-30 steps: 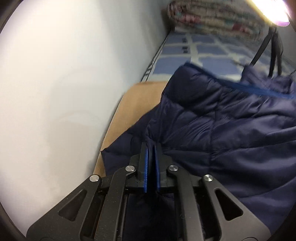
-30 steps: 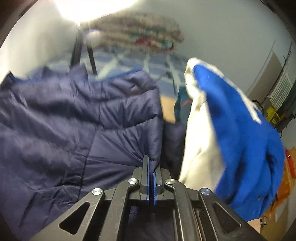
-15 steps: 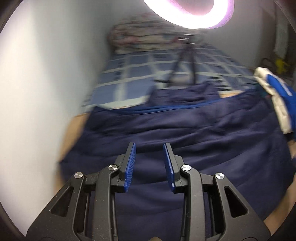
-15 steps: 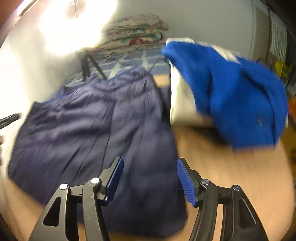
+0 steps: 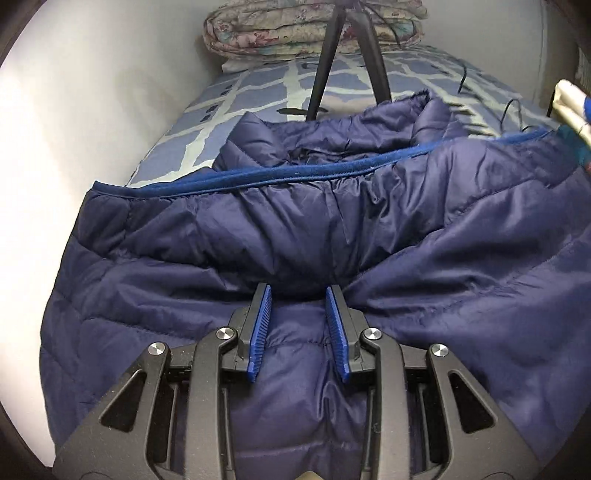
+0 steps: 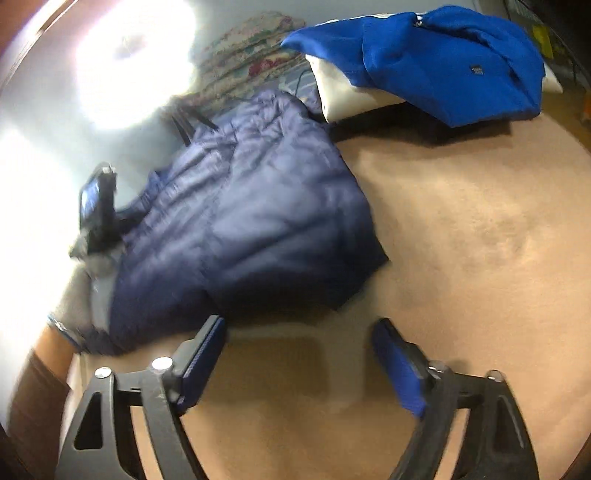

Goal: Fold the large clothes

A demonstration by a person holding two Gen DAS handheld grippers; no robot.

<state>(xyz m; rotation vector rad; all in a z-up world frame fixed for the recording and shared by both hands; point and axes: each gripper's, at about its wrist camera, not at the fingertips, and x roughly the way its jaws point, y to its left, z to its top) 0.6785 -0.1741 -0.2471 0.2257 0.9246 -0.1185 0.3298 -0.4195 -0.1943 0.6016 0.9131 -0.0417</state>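
Left gripper (image 5: 298, 295): partly spread over the dark blue puffy jacket (image 5: 295, 236), pinching nothing. Right gripper (image 6: 299, 339): jaws opening wide, nothing between, above the bare brown counter (image 6: 461, 236) beside the jacket. Jacket lying folded over on the counter, blue top (image 6: 436, 59) and bed (image 5: 258, 85) behind. Fold just laid down, likely; next, probably a fresh grab at an edge for another fold. A second ago: both pressed shut on jacket cloth, now let go.

bedroom | patterned bedsheet (image 5: 258, 92) | folded quilts (image 5: 295, 33) stacked against wall
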